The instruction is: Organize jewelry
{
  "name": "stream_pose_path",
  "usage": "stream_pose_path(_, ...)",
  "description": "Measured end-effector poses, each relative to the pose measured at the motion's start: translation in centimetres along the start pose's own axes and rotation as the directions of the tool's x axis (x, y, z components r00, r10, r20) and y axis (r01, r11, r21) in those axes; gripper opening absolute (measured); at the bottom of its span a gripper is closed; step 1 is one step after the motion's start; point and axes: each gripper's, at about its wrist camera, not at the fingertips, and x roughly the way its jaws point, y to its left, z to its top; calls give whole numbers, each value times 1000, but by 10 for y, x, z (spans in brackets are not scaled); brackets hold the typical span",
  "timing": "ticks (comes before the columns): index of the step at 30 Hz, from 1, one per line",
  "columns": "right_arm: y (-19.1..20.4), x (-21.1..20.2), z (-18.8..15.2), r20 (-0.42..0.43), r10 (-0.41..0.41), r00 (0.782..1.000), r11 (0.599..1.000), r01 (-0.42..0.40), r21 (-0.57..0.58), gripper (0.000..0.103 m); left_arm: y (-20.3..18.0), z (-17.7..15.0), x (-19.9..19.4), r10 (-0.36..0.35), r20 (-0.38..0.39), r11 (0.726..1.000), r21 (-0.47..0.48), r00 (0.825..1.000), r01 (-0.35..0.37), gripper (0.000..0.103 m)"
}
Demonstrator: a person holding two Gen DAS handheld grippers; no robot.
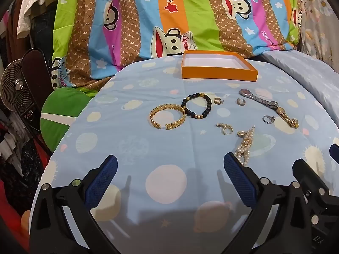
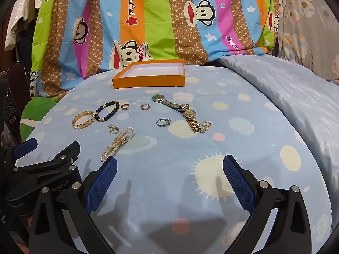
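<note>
Jewelry lies spread on a blue planet-print sheet (image 1: 169,139). A gold cuff bracelet (image 1: 167,116) touches a black bead bracelet (image 1: 196,107). To their right lie small rings (image 1: 217,100), a silver watch (image 1: 258,101), a gold watch (image 1: 288,119) and a pearl bracelet (image 1: 245,144). An orange box (image 1: 218,66) with a white, bare inside stands behind them. My left gripper (image 1: 170,165) hovers open in front of the jewelry, its right finger beside the pearl bracelet (image 2: 117,144). My right gripper (image 2: 169,165) is open too, nearer than the gold watch (image 2: 191,117) and the orange box (image 2: 149,76).
A striped monkey-print quilt (image 1: 169,17) hangs behind the box. A green cushion (image 1: 61,114), a small fan (image 1: 15,89) and hanging clothes (image 1: 27,21) are at the left. A pale blue duvet (image 2: 286,89) is bunched at the right.
</note>
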Motion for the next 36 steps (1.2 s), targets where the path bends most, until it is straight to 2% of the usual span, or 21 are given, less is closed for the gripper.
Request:
stream_pose_path(15,-1,0,1,-5,1,1000,1000,-1,-1,98,4,0,3,11,4,1000,0,1000,-11,98)
stream_pose_path(36,-2,0,1,-8,5,1000,1000,-5,10,98,-2,-1,1,-17,-6,1000,1,1000,17,98)
